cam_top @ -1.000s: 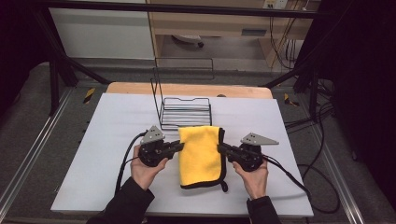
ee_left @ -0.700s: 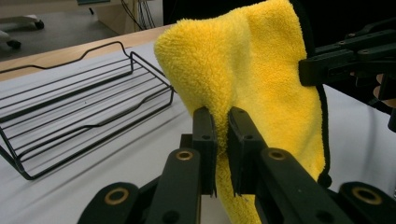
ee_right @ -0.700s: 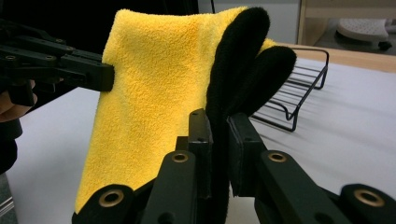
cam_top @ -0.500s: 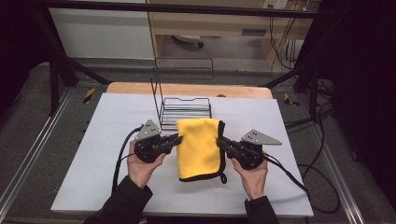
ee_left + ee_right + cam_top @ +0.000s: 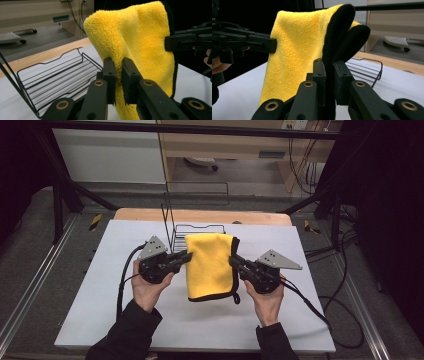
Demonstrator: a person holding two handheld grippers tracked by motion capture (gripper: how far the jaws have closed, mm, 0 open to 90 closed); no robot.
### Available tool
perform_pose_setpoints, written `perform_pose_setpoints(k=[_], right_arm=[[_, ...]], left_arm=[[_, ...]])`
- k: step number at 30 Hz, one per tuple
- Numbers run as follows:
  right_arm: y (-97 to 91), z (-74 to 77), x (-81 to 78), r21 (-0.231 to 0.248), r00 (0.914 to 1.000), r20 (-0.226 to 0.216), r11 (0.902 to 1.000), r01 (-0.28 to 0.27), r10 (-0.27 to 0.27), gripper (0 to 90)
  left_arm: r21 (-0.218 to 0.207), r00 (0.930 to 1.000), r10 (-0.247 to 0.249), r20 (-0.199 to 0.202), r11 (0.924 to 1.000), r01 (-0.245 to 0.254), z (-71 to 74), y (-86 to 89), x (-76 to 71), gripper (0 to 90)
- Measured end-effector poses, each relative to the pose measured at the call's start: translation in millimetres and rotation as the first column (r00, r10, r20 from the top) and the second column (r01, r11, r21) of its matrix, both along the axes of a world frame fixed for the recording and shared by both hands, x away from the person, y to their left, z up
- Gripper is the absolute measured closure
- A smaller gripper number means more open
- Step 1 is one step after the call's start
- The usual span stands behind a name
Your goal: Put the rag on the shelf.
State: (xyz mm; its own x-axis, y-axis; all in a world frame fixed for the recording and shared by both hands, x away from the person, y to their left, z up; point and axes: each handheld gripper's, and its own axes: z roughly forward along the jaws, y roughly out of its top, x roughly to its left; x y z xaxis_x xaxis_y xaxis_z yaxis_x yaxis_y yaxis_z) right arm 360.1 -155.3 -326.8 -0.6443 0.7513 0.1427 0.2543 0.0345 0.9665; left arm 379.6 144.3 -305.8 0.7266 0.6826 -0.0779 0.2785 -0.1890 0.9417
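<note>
Yellow cloth [image 5: 211,265] lifted higher, pinched by left claw [image 5: 188,256] and right claw [image 5: 233,261], white table [image 5: 100,285], grey floor [image 5: 30,245].

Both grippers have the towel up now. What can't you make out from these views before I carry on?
- Rack, high view: the raised towel hides most of it.
- Towel's lower edge, left gripper view: cut off behind the left gripper.
- Towel's lower edge, right gripper view: cut off behind the right gripper.
- Number of towel layers pinched: hidden between the shut jaws.
</note>
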Motion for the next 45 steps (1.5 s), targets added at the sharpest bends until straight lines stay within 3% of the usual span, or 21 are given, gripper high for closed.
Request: perform_pose_setpoints(k=[21, 30, 45], right_arm=[[10.3, 27.0, 8.0, 0.035, 0.9964, 0.081, 0.9992, 0.019, -0.022, 81.5], [14.8, 35.6, 15.2, 0.041, 0.9945, 0.103, 0.999, 0.016, -0.02, 81.6], [27.7, 65.4, 27.6, 0.053, 0.9835, 0.176, 0.9981, 0.033, -0.042, 81.6]], left_arm=[[-0.016, 0.9971, 0.054, 0.053, 0.9984, -0.054, 31.2, 10.7, 16.4, 82.0], [-0.047, 0.9958, 0.063, 0.066, 0.9971, -0.06, 39.2, 17.9, 21.6, 82.0], [-0.078, 0.9876, 0.093, 0.127, 0.9934, -0.084, 70.2, 24.7, 27.2, 82.0]])
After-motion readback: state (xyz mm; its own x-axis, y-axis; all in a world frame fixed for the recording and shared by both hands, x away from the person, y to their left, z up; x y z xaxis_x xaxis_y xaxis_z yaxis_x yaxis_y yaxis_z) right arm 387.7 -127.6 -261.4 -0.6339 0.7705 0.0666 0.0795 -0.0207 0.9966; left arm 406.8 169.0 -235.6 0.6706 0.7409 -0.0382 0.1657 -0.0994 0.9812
